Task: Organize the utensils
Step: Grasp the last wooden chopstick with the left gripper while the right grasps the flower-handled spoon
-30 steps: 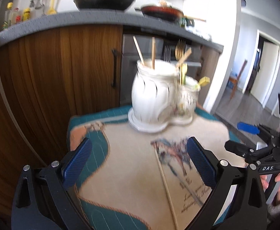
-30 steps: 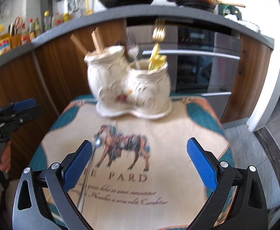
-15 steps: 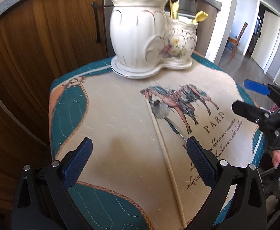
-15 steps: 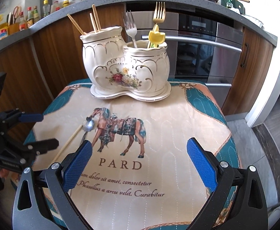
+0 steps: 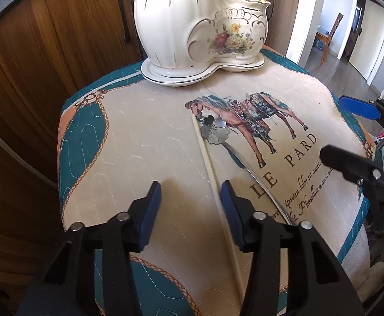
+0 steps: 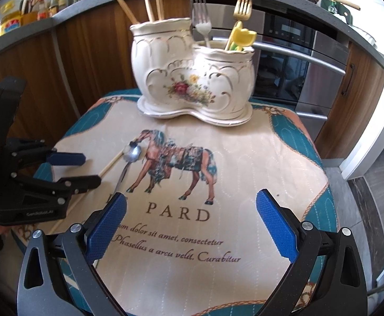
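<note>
Wooden chopstick (image 5: 213, 181) lies on the mat (image 5: 139, 142), long axis running twelve to six, just inside the closing left gripper (image 5: 192, 202)'s right pad, not yet pinched, while the right gripper (image 6: 189, 223) hangs wide open, farther off at three o'clock.

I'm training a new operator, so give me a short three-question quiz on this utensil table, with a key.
1. True or false: the spoon stands in the ceramic holder.
2. What lies between the closing fingers of the left gripper? A spoon; B chopstick; C fork.
3. Fill in: the right gripper is ___ and holds nothing.

Key: 1 false, it lies on the cloth; 2 B; 3 open.
</note>
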